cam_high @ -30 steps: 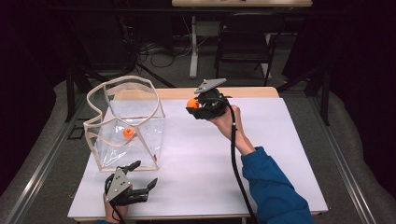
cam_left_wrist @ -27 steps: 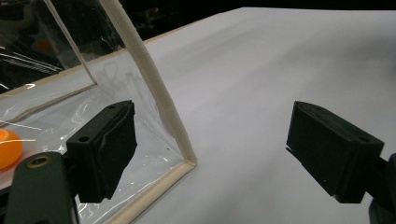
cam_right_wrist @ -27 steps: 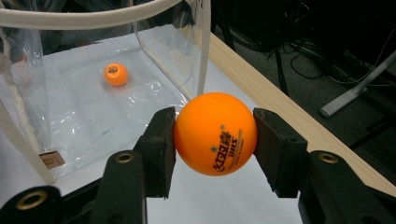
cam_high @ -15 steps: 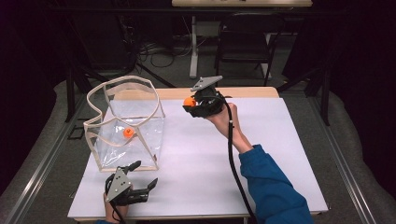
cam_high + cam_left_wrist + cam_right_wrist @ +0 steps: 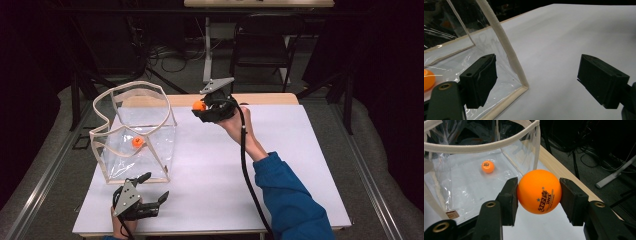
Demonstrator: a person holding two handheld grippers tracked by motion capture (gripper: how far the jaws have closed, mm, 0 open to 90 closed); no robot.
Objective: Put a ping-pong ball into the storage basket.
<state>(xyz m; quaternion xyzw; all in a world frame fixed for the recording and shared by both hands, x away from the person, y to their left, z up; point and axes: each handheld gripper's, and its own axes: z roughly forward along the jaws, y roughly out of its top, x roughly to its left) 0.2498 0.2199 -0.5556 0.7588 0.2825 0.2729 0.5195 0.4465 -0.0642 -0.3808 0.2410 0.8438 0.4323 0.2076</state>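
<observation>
The right gripper (image 5: 539, 192) is clamping an orange ball (image 5: 539, 194) between both jaws, holding it above the table (image 5: 300, 165) at about three o'clock from the clear bag (image 5: 135, 132). A second orange ball (image 5: 137, 142) is lying inside the bag. At its six o'clock, the left gripper (image 5: 536, 82) is resting with jaws spread wide.

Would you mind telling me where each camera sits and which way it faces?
High view: above the near table edge, facing forward and down; left gripper, right gripper, blue sleeve.
Left gripper view: on that gripper, facing the clear bag corner; open jaws.
Right gripper view: facing the bag mouth; jaws clamp an orange ball.
All share the bag.
</observation>
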